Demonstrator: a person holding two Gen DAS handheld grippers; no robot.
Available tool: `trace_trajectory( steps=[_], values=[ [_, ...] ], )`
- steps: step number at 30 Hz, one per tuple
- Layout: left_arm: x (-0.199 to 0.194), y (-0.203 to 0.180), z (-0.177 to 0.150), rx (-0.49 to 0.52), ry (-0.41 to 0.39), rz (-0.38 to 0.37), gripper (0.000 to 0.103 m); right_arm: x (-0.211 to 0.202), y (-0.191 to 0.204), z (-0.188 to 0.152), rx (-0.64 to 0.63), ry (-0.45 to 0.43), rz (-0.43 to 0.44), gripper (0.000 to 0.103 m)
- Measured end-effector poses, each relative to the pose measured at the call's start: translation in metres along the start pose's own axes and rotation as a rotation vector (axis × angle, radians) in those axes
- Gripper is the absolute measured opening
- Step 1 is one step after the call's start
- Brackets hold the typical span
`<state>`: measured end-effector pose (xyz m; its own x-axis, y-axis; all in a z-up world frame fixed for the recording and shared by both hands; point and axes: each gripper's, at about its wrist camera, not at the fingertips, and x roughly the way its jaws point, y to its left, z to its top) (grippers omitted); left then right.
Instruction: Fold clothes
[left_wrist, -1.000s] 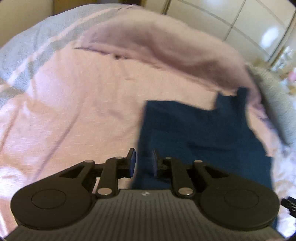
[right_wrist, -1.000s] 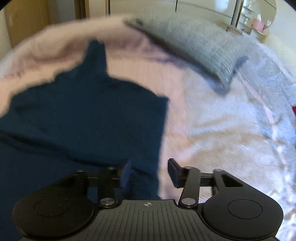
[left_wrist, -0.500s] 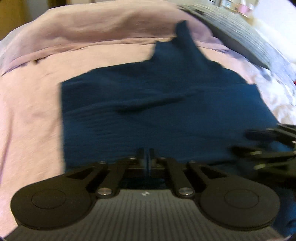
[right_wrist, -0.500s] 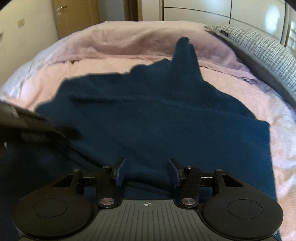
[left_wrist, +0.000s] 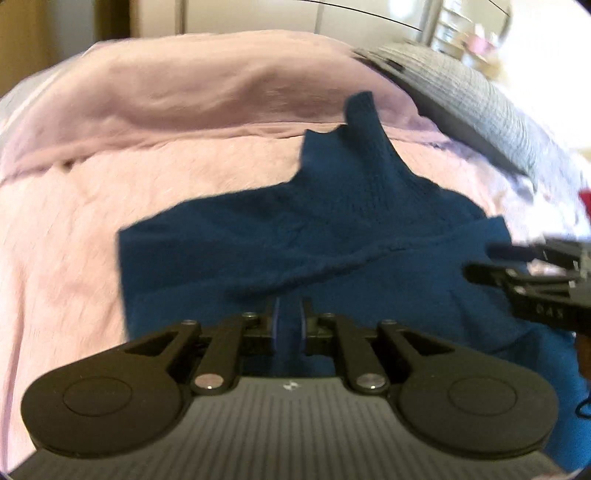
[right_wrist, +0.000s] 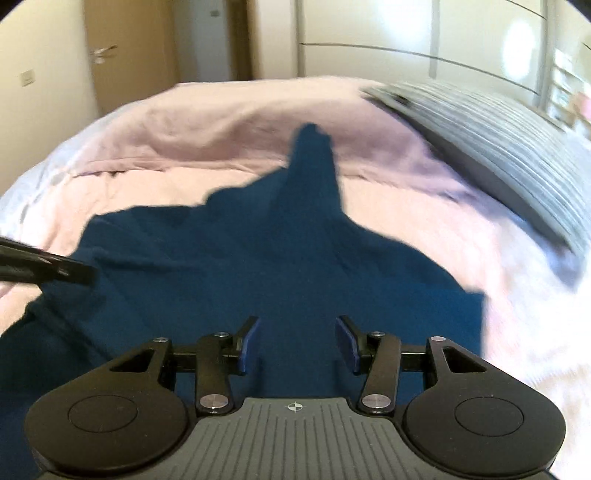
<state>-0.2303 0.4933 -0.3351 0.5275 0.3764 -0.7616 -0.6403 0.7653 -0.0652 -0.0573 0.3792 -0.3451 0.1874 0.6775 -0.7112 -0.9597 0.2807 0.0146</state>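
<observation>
A dark blue knitted garment (left_wrist: 369, 229) lies spread on a bed covered with a pale pink textured bedspread (left_wrist: 74, 229), the landmark for everything here. Nearest the left wrist camera, the left tongs (left_wrist: 289, 325) sit low over the garment's near edge, their blue-padded fingers drawn close with a narrow strip of the blue cloth between them; whether they actually pinch it cannot be told. From the right wrist camera, the right tongs (right_wrist: 298, 341) hover over the garment's near part with fingers set well apart and nothing between them but the cloth below. Each tool shows at the edge of the other's view, the right tongs appearing at the garment's right side in the left view. A raised fold crosses the garment just beyond the left tongs. Farther on, a narrow strip of the garment reaches up toward a rumpled pink blanket (right_wrist: 229, 136) bunched along the far side of the bed. To the garment's far right lies a grey checked pillow (left_wrist: 476, 110). Behind the bed stand pale wardrobe doors (right_wrist: 388, 33) and a wooden door (right_wrist: 122, 48).
</observation>
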Motion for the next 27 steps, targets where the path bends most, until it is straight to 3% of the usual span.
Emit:
trace_trajectory(
  steps=[3,7,12,15,19,22,24,27],
  values=[
    [0.027,0.014,-0.001,0.009,0.008,0.053,0.003,0.025,-0.011,0.004,-0.009,0.012,-0.038,0.049],
    [0.03,0.046,-0.007,-0.025,-0.015,0.075,0.003,0.058,-0.027,0.01,-0.022,0.027,-0.089,0.049],
    [0.011,0.085,-0.007,-0.239,-0.002,0.132,0.003,0.039,-0.083,0.005,0.097,0.076,-0.174,0.049],
    [-0.009,0.072,-0.005,-0.246,-0.014,0.111,0.006,0.011,-0.081,0.004,0.141,0.056,-0.118,0.049],
    [-0.021,0.021,-0.008,-0.112,-0.006,0.043,0.01,-0.011,-0.03,-0.002,0.133,0.019,0.027,0.049],
    [-0.013,0.006,-0.026,-0.051,0.056,0.066,0.014,-0.008,0.012,-0.021,0.084,0.064,0.072,0.049],
    [-0.013,0.015,-0.038,-0.079,0.069,0.069,0.012,-0.004,0.019,-0.036,0.078,0.109,0.055,0.049],
    [-0.021,0.041,-0.039,-0.177,0.072,0.047,0.003,-0.016,0.0,-0.053,0.081,0.094,0.035,0.049]
  ],
)
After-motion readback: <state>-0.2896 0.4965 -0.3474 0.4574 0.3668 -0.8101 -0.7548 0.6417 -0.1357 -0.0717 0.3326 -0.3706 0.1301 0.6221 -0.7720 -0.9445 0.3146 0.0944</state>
